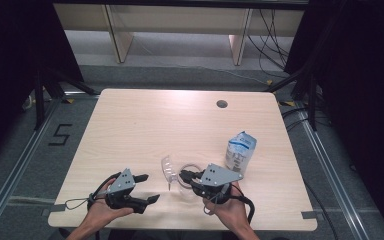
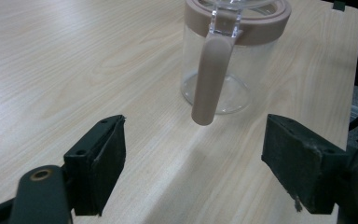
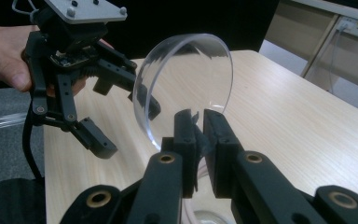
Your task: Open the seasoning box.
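Light wooden table (image 1: 145,125), near edge toward the person, floor and shelving beyond the far edge. A blue-and-white pouch (image 1: 240,151) stands right of centre, apart from the work. The work sits near the front middle: a clear glass jug (image 2: 216,70) with a dusty-pink rim band and a pink handle, upright on the table, handle turned toward the left gripper (image 2: 193,165). That gripper rests low and near, just left of the jug; its jaws are spread wide with nothing between them, the handle a little beyond the pads. The right gripper (image 3: 196,135) is just right of the jug, jaws pressed together on the edge of the clear round lid (image 3: 186,88), which it holds tilted on edge above the table, off the jug; in the high view the lid (image 1: 167,169) shows between the two grippers. My reading: the lid is off and in hand, the jug unheld, so this is the lid step, either just lifted away or about to be set on. Next move likely calls for the left jaws to steady the jug by the handle, and for the lid to be levelled flat over the pink rim before lowering; a thin pinch on slick plastic could slip.
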`<state>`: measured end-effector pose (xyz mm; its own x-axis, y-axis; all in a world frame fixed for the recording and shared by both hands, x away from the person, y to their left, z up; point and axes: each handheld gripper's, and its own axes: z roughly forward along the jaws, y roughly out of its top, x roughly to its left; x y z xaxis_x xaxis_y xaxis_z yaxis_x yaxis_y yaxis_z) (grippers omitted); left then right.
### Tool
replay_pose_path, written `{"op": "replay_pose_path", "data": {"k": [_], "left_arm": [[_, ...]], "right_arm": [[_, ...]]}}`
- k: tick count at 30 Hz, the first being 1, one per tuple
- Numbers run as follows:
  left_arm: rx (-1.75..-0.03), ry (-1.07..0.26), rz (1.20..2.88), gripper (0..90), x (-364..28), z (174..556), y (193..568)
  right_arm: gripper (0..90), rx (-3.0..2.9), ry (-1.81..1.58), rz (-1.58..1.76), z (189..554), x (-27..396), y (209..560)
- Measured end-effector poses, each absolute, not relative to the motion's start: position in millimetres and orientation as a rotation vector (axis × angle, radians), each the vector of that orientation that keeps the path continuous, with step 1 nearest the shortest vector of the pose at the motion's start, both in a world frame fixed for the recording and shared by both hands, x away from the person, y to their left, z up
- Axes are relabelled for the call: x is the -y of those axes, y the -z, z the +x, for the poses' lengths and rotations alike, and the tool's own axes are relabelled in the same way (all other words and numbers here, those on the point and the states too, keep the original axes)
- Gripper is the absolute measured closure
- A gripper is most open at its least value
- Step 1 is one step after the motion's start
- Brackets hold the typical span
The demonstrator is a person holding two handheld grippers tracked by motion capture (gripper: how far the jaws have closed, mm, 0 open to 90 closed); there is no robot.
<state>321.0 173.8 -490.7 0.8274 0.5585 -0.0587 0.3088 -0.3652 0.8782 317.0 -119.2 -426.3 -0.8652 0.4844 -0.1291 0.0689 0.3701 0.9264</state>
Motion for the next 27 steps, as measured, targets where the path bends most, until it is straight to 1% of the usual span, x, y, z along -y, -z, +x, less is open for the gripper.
{"op": "replay_pose_path", "data": {"k": [5, 7, 8, 10, 12, 15, 17, 22, 27], "left_arm": [[-0.637, -0.311, 1.981, 21.2, -176.2, 322.4, 490.7], [-0.663, -0.296, 1.955, 21.2, -175.0, 322.0, 491.6], [-0.638, -0.314, 1.968, 21.2, -176.0, 323.4, 491.0], [-0.644, -0.311, 1.964, 21.2, -176.4, 322.7, 490.9], [-0.646, -0.31, 1.96, 21.2, -176.4, 322.8, 490.9], [-0.644, -0.31, 1.961, 20.9, -176.3, 322.8, 491.0], [-0.642, -0.314, 1.965, 20.9, -175.8, 323.1, 491.1], [-0.65, -0.313, 1.966, 20.7, -175.2, 323.2, 491.8], [-0.653, -0.315, 1.964, 20.6, -175.2, 323.5, 491.9]], "right_arm": [[77.7, -2.221, -1.485, 0.538, 317.5, 137.6, 423.6], [73.9, -2.205, -1.464, 0.562, 318.1, 149.0, 422.8], [72.3, -2.197, -1.451, 0.573, 318.3, 155.0, 422.8], [66.5, -2.168, -1.452, 0.628, 318.7, 167.4, 423.6], [63.2, -2.146, -1.442, 0.673, 319.1, 181.3, 424.1], [53.1, -2.102, -1.433, 0.78, 316.4, 201.1, 427.4], [52.4, -2.098, -1.422, 0.844, 312.2, 213.1, 431.4], [43.7, -2.037, -1.381, 0.983, 303.4, 237.3, 441.5], [34.4, -1.972, -1.348, 1.062, 306.8, 252.4, 448.0]]}}
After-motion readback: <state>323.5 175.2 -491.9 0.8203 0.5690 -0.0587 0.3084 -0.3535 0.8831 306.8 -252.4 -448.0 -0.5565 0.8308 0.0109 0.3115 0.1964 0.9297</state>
